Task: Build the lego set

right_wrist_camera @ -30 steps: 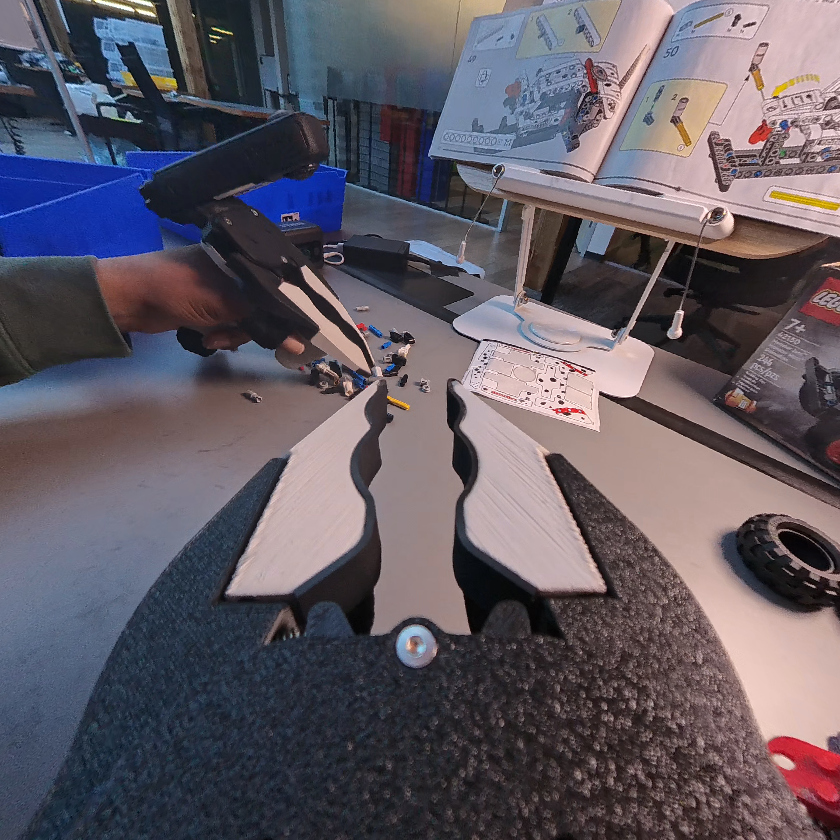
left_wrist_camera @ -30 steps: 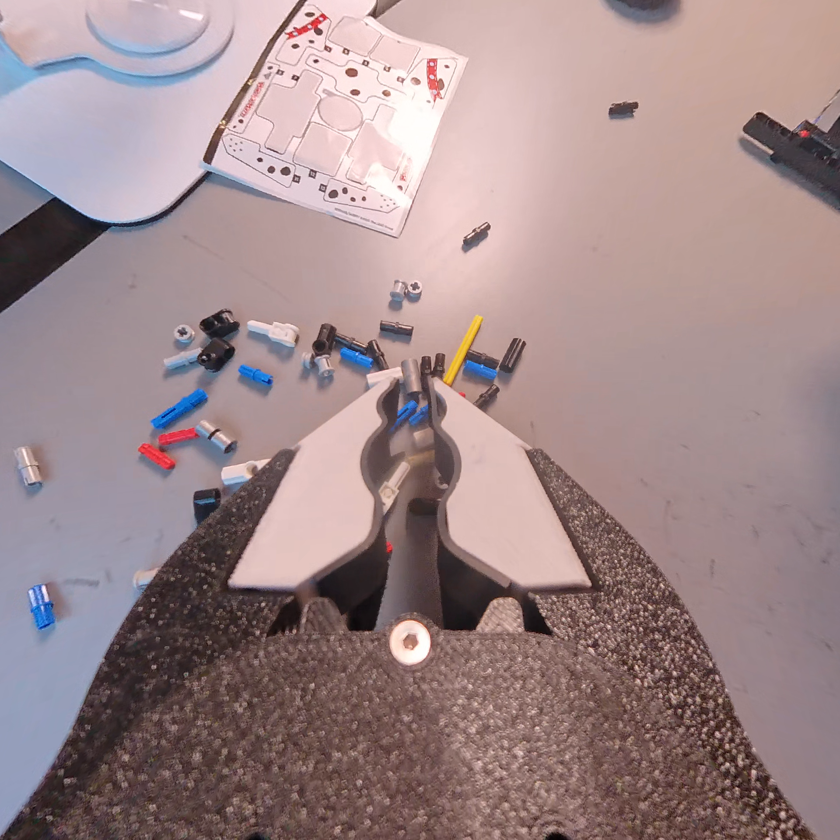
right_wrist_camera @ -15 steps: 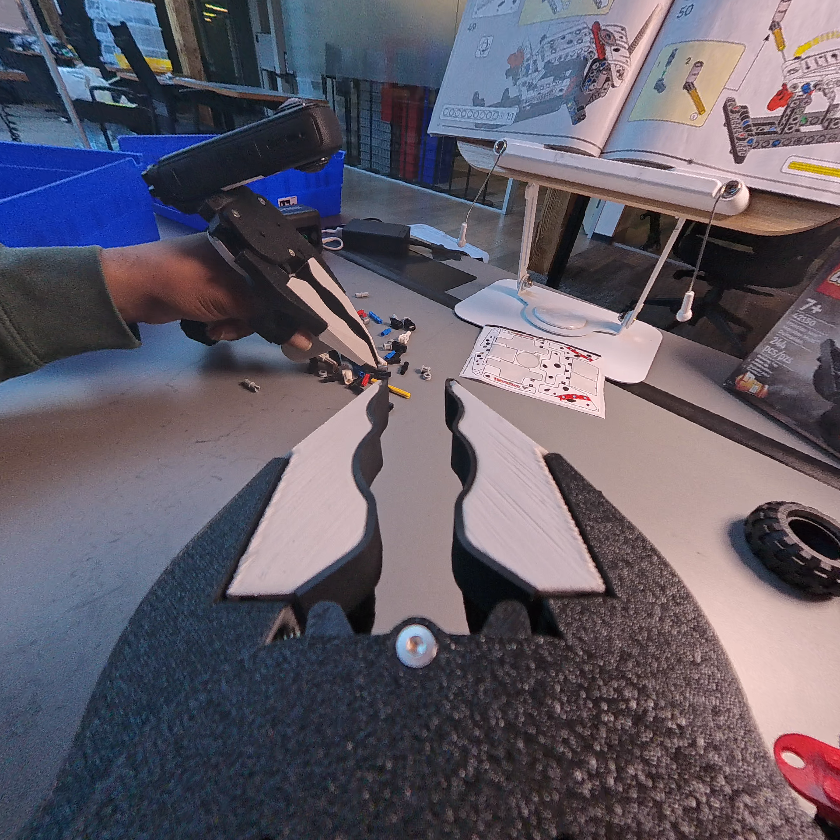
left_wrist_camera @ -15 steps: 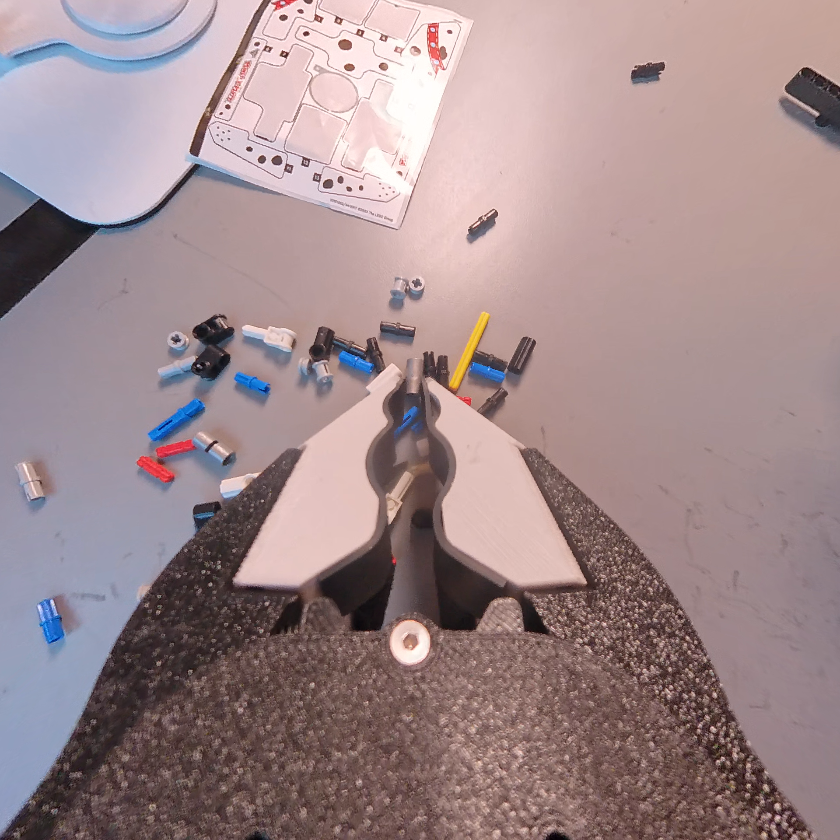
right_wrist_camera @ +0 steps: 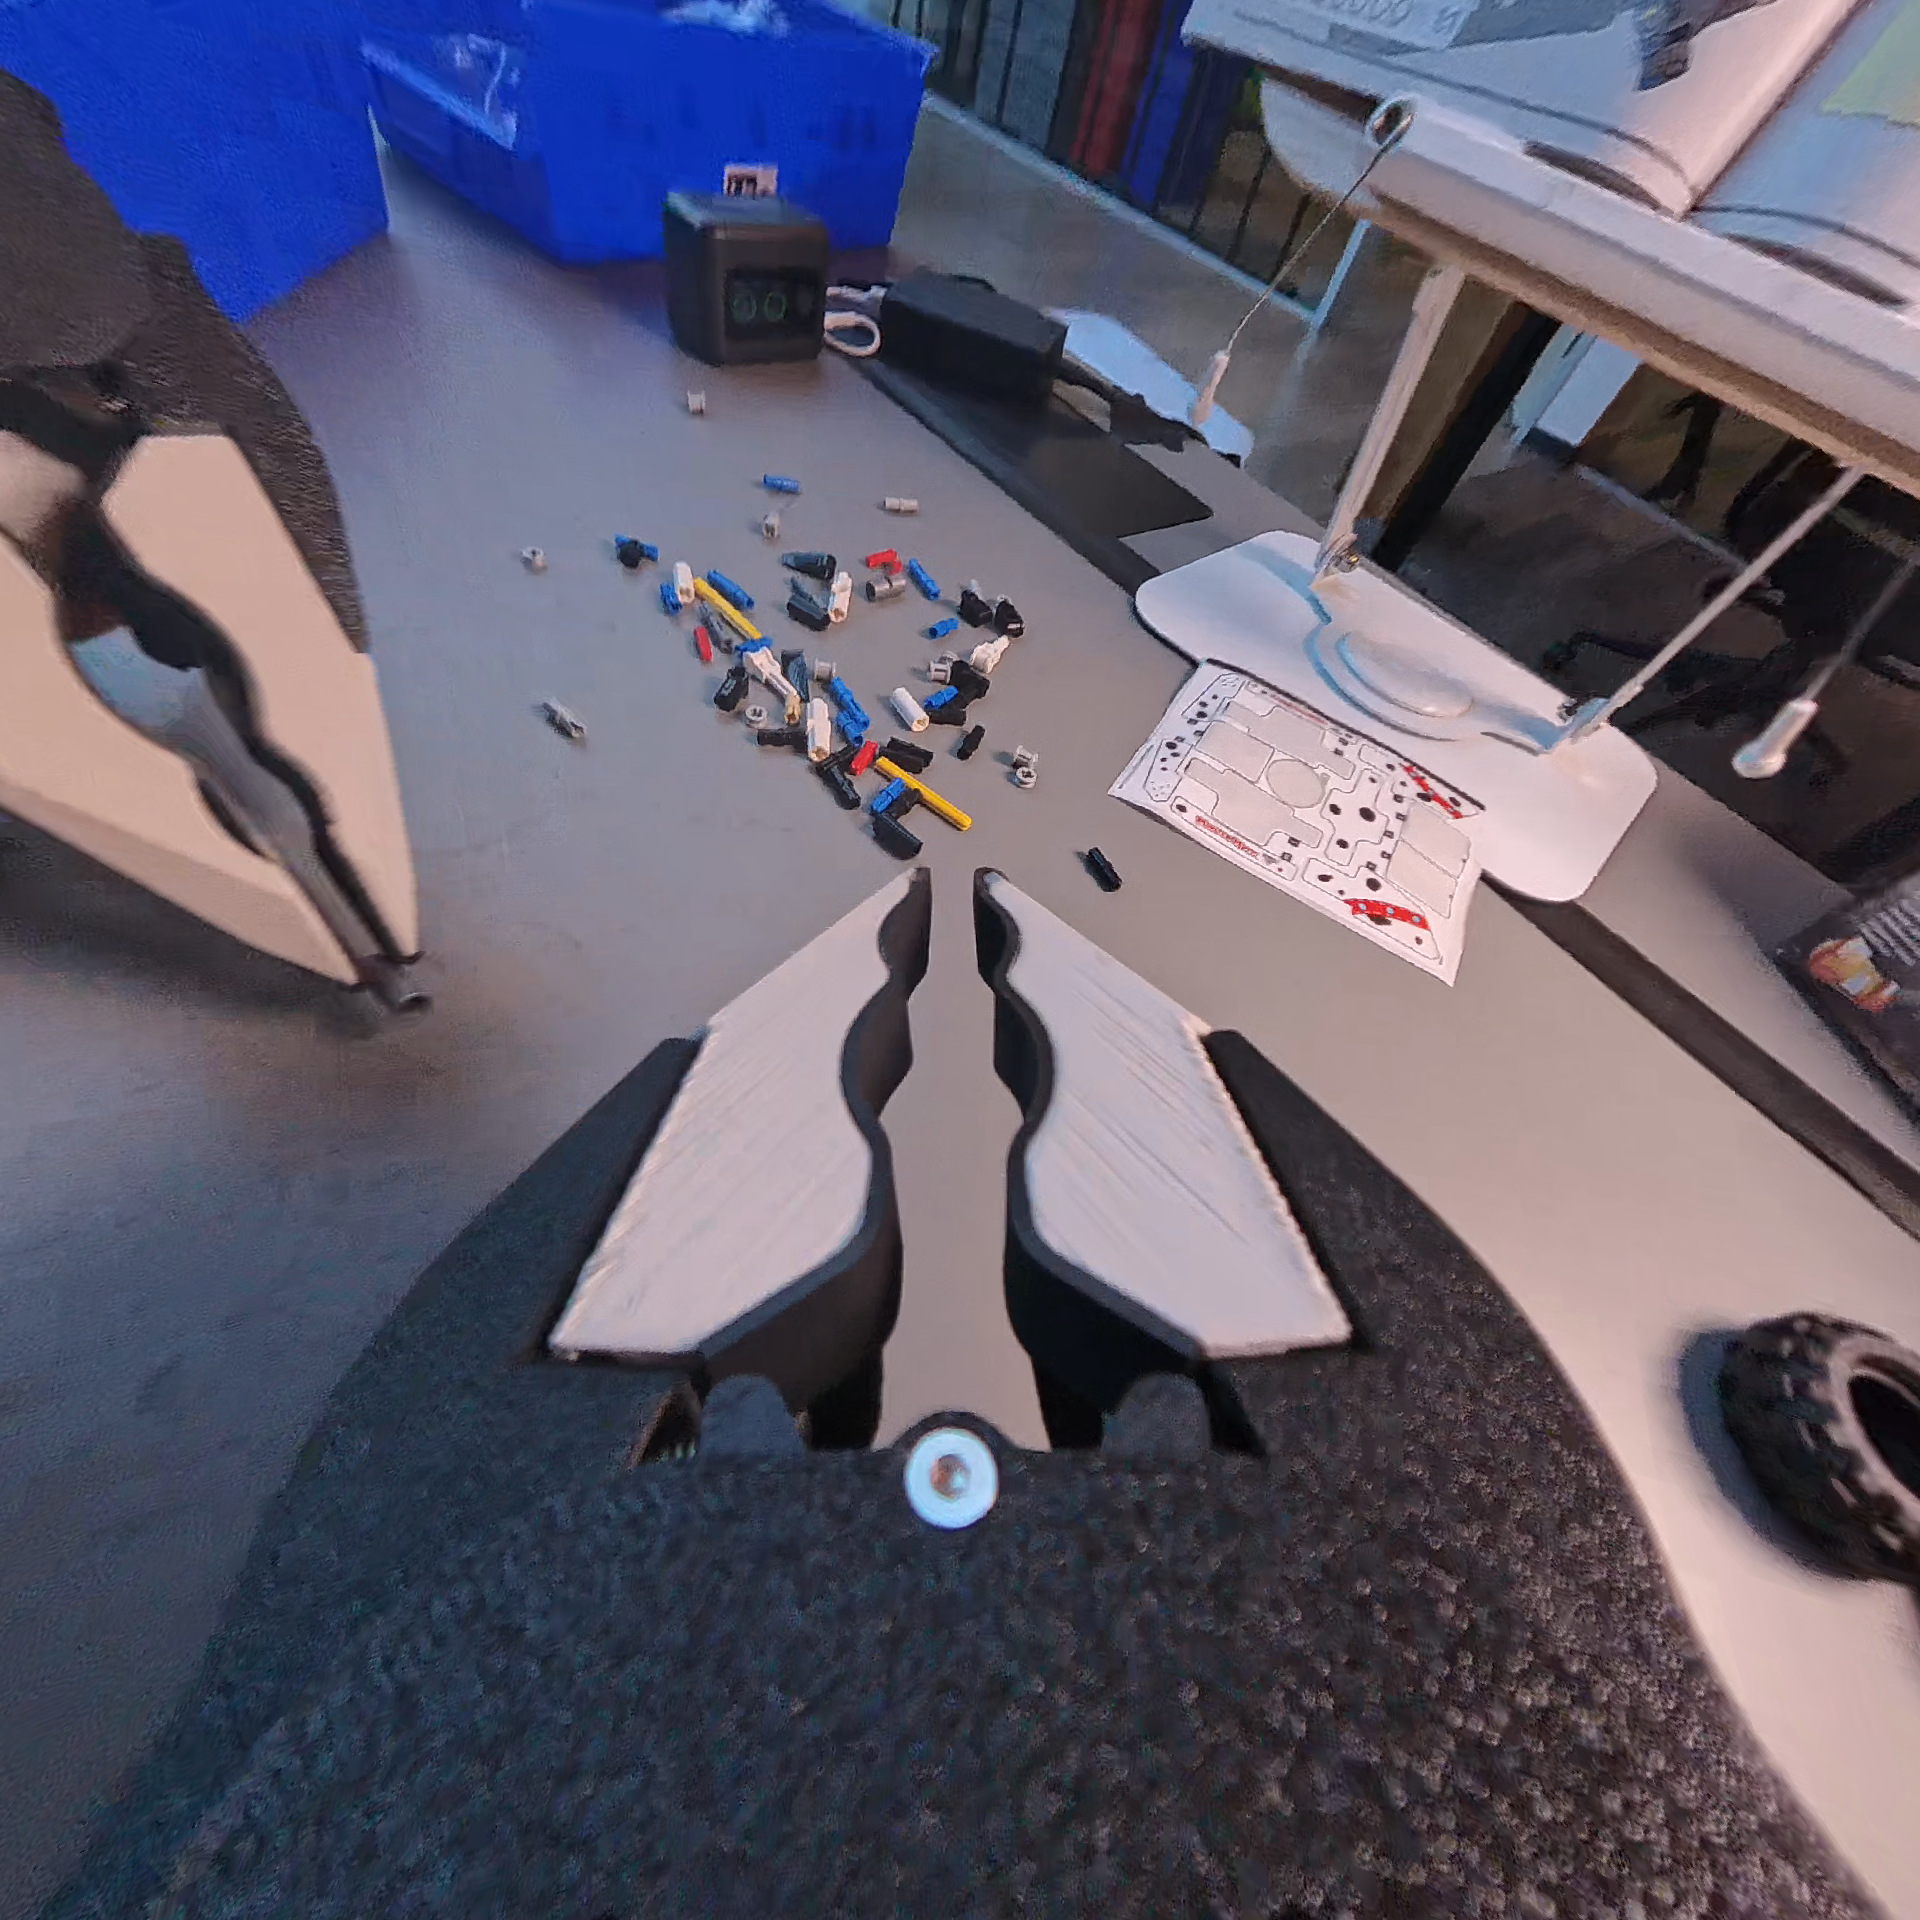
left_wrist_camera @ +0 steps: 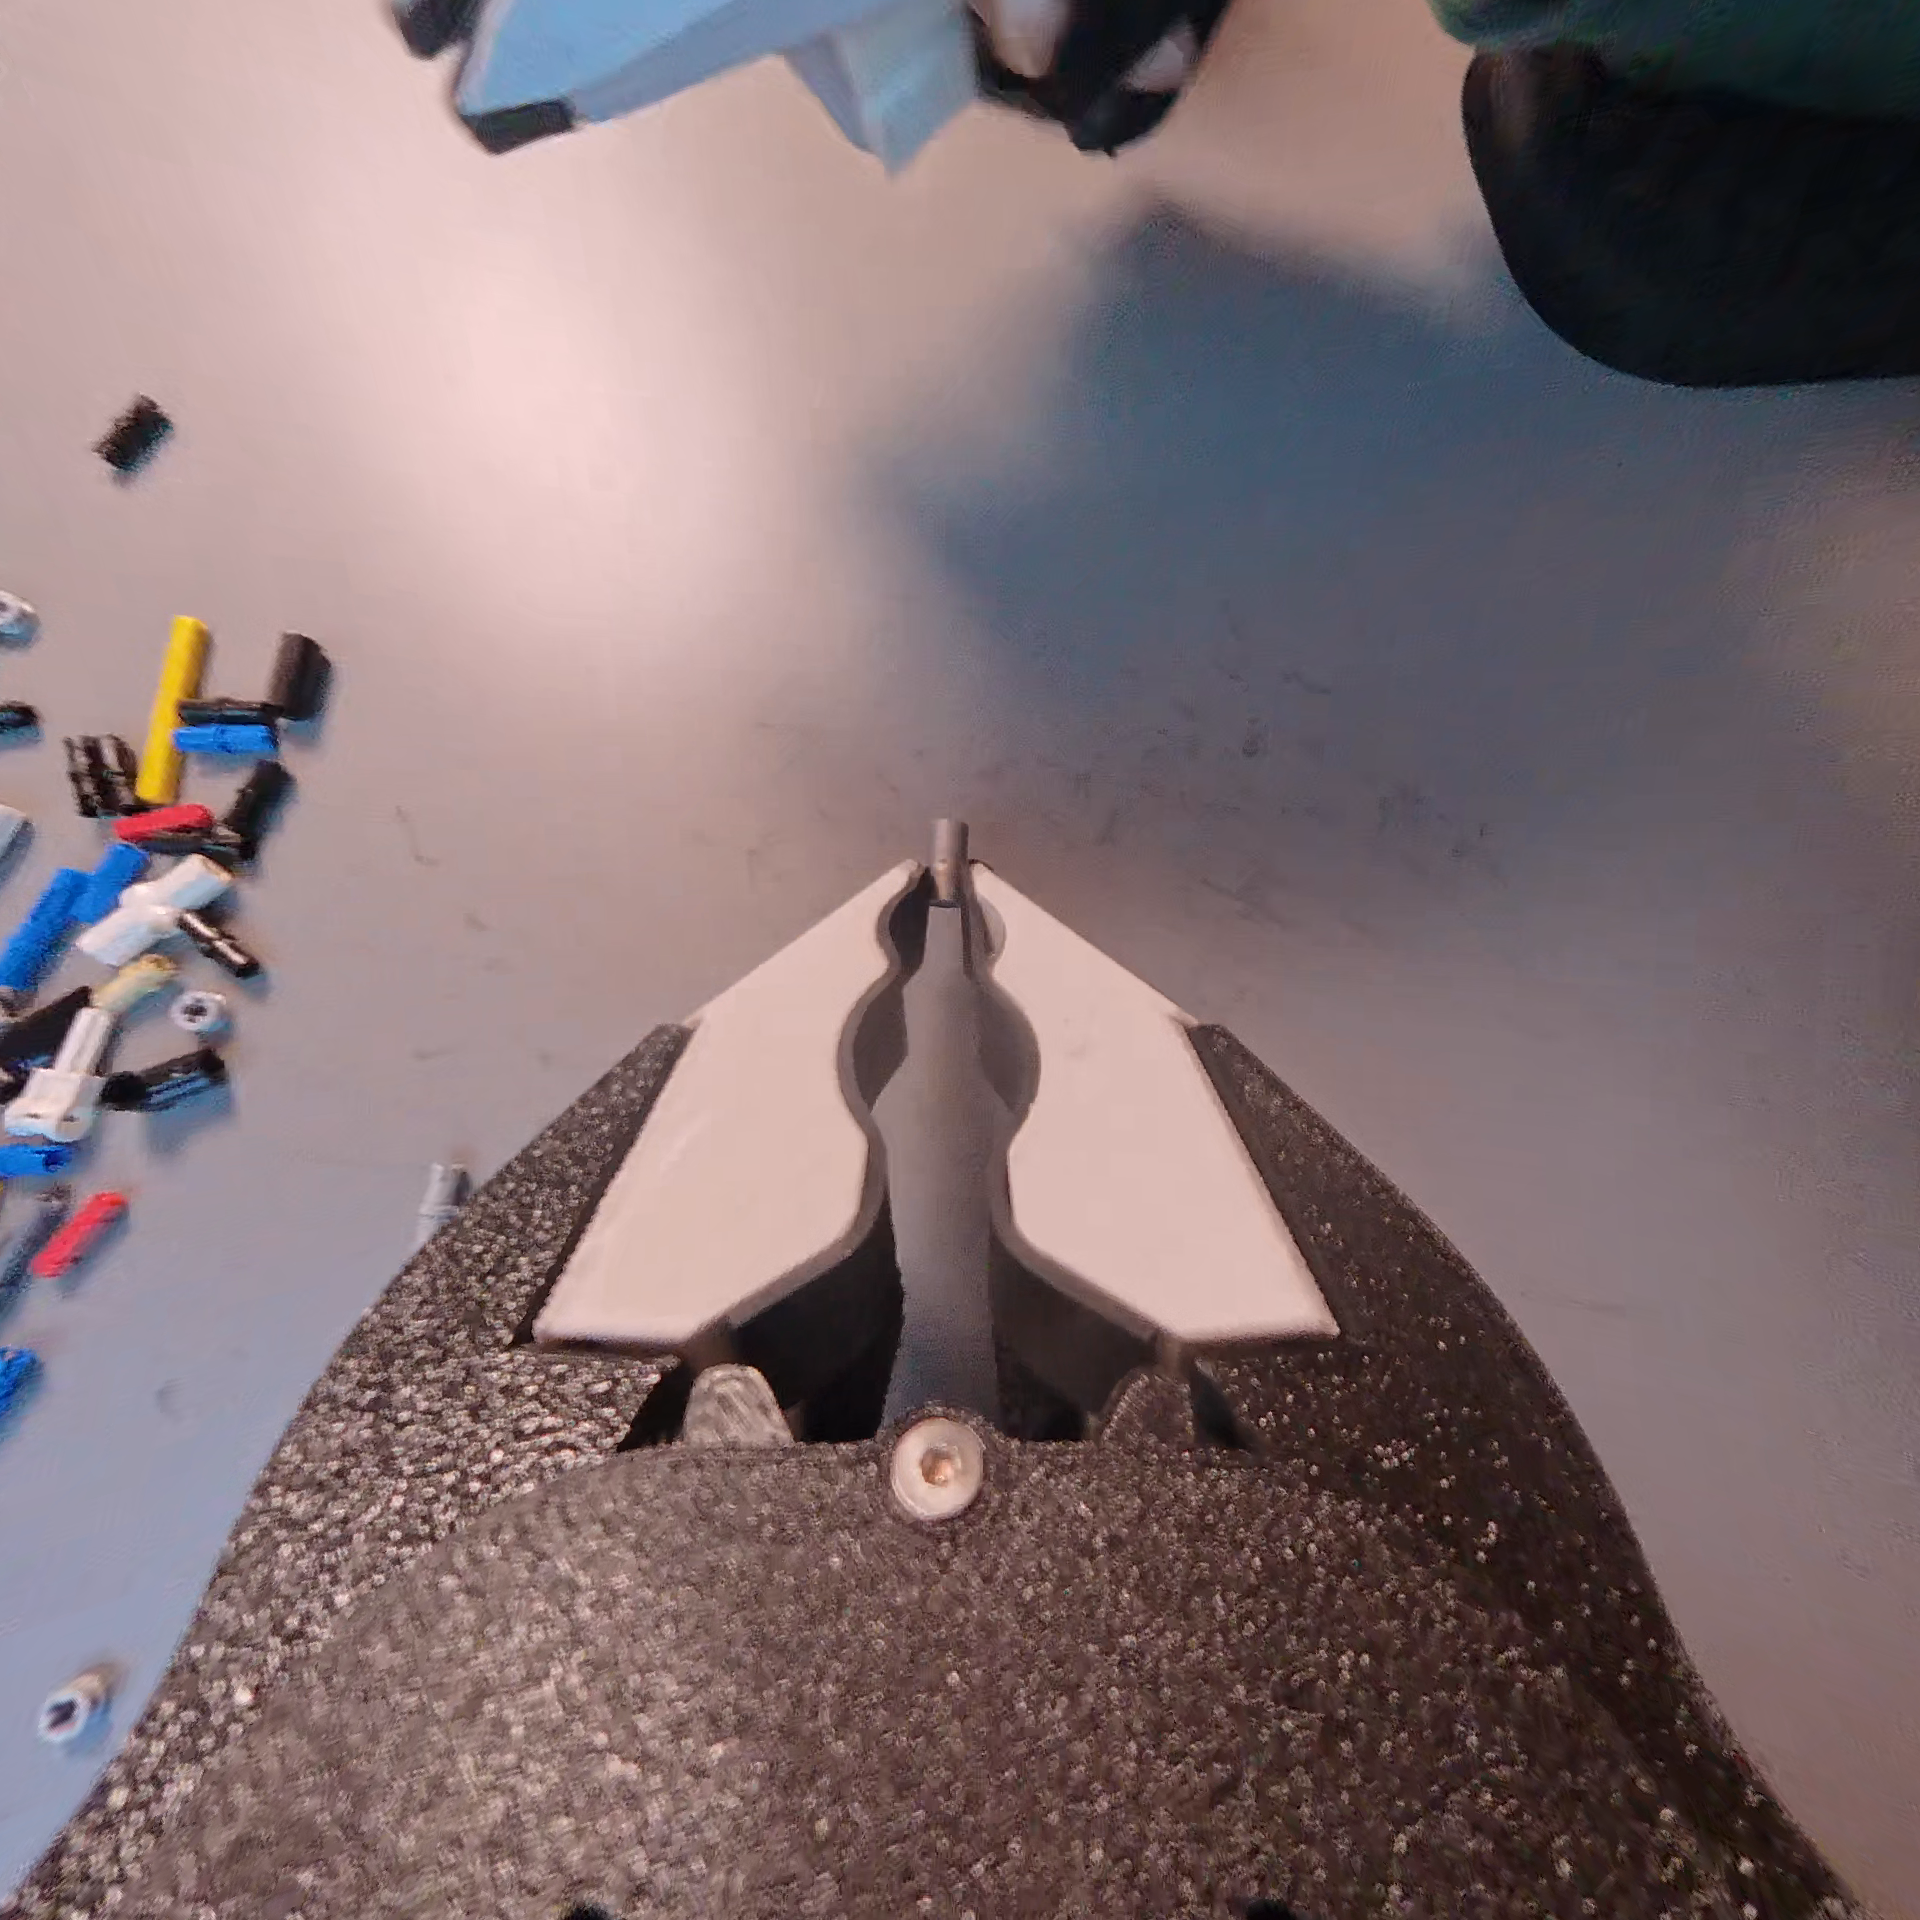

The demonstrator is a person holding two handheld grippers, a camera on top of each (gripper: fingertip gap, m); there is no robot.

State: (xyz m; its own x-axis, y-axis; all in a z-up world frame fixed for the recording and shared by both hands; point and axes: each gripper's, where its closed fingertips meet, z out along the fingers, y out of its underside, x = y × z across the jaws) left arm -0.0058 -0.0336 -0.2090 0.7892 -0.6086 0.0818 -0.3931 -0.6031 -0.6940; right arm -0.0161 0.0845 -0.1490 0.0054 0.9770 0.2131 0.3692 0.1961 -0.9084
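Note:
My left gripper [left_wrist_camera: 951, 878] is shut on a small dark grey pin [left_wrist_camera: 949, 860] that sticks out past its tips, held over bare table to the right of the pile of small Lego pieces [left_wrist_camera: 156, 831]. In the right wrist view the left gripper [right_wrist_camera: 393, 987] shows at the left edge with the pin [right_wrist_camera: 403, 1000] at its tip, just above the table. My right gripper [right_wrist_camera: 951, 883] is narrowly open and empty, pointing at the pile [right_wrist_camera: 821, 675]. It also shows blurred at the top of the left wrist view [left_wrist_camera: 727, 62].
A lone black pin [right_wrist_camera: 1101, 868] lies by the right gripper's tips. A sticker sheet [right_wrist_camera: 1309, 821] and the white book-stand base [right_wrist_camera: 1403, 665] lie at right. A black tyre [right_wrist_camera: 1829, 1444] lies near right. Blue bins [right_wrist_camera: 623, 125] and a black box [right_wrist_camera: 748, 281] stand behind. A sleeve [left_wrist_camera: 1714, 208] shows top right. Tip to tip, the grippers are about 12 cm apart.
My left gripper has lifted the grey pin out of the pile and carried it right, over bare table. The right gripper has swung closer to the pile and the left gripper.

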